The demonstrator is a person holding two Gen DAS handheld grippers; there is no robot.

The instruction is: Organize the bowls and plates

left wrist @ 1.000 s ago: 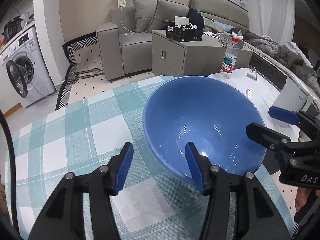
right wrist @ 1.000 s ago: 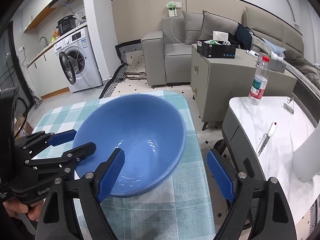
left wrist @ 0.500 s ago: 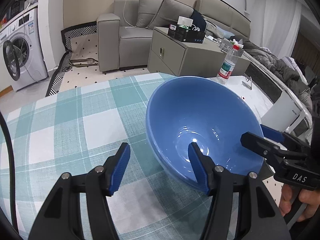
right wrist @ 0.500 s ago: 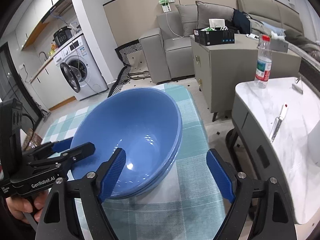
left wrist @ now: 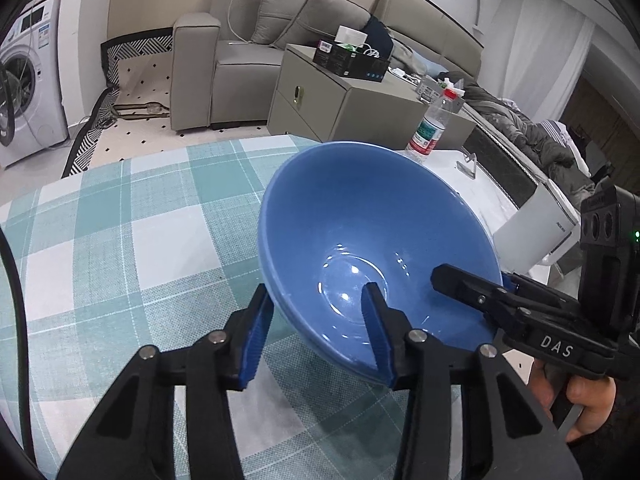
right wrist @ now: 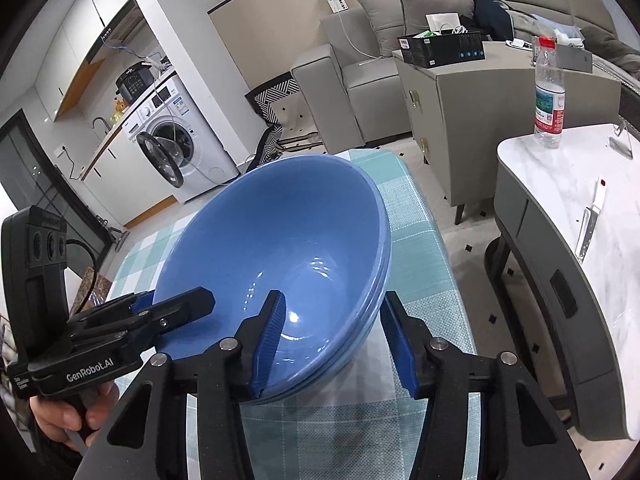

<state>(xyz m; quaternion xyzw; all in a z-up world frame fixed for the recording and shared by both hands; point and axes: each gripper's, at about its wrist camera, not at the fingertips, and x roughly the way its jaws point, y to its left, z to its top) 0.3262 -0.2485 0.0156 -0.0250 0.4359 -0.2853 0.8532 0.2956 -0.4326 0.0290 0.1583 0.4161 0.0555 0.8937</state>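
Both pairs of jaws have just been closing on the blue bowl stack (left wrist: 372, 248), its rim now between each pair. I'm pinching it with the left gripper (left wrist: 320, 334) at lower centre and the right gripper (right wrist: 334, 338) likewise, half-closed, pads on the wall. I'm keeping both grips level before lifting. Glossy nested bowls are sitting tilted on the checked tablecloth (left wrist: 120, 240).

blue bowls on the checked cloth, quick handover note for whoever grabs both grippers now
Left gripper: jaws straddle the near rim of the stacked glossy blue bowls, just been closing, grip unclear.
Right gripper: straddles the opposite rim, also closing.
Bowls: nested, tilted on the teal-and-white checked tablecloth.
Done: bowls stacked.
Left: confirm both grips, then probably lift and move the stack.
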